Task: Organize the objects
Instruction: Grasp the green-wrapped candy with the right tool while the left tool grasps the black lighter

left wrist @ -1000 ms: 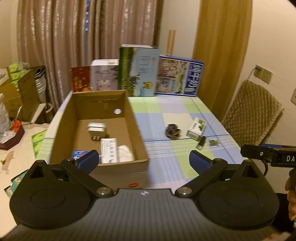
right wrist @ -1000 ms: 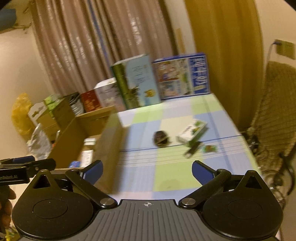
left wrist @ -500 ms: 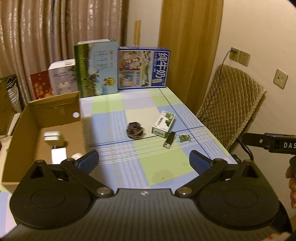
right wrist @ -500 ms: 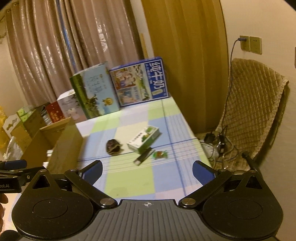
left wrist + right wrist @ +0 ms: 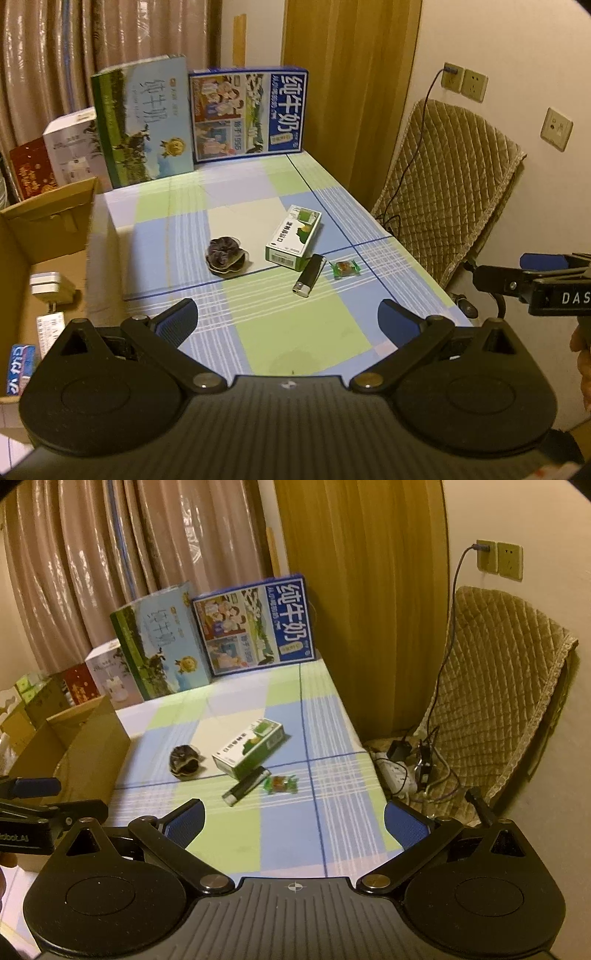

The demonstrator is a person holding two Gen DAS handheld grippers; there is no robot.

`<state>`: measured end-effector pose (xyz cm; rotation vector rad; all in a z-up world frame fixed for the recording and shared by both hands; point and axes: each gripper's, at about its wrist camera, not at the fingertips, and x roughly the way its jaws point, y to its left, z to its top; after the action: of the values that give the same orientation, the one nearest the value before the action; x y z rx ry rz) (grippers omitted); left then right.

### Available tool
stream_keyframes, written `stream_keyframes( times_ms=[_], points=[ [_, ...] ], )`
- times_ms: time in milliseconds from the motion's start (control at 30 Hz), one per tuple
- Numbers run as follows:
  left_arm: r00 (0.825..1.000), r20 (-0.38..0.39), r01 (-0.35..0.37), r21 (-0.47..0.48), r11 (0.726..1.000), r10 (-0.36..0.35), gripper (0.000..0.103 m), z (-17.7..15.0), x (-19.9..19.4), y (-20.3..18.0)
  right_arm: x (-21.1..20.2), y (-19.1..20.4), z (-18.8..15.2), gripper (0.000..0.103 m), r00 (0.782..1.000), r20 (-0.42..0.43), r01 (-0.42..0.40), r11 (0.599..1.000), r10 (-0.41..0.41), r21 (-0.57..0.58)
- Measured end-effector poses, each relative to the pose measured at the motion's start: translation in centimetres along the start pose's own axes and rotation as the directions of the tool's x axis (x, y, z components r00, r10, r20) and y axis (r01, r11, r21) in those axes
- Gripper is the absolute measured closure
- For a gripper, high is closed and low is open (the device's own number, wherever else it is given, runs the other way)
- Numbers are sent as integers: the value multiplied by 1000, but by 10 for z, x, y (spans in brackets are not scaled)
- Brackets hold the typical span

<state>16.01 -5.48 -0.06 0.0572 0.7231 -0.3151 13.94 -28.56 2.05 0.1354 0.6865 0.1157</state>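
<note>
View swung right — cardboard box (image 5: 44, 236) holds charger (image 5: 46, 288); both grippers (image 5: 287, 321) (image 5: 293, 821) wide.

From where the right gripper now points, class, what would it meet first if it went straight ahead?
Probably the checked tablecloth just short of the black lighter. The open right gripper holds nothing, and depth is hard to judge.
</note>
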Motion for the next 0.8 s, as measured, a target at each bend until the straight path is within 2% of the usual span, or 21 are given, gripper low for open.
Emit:
stream_keyframes(
  times_ms=[667, 733, 800],
  points=[
    [997, -76, 15, 32, 999, -13, 1, 6, 81, -3, 76, -14, 1, 4, 998, -57, -10, 998, 6, -68],
    [997, -81, 6, 48, 999, -2, 3, 7, 92, -4, 88, -13, 1, 16, 998, -64, -20, 997, 15, -77],
    [996, -84, 2, 55, 998, 2, 7, 7, 101, -4, 103, -11, 1, 23, 996, -81, -34, 995, 27, -89]
  ],
)
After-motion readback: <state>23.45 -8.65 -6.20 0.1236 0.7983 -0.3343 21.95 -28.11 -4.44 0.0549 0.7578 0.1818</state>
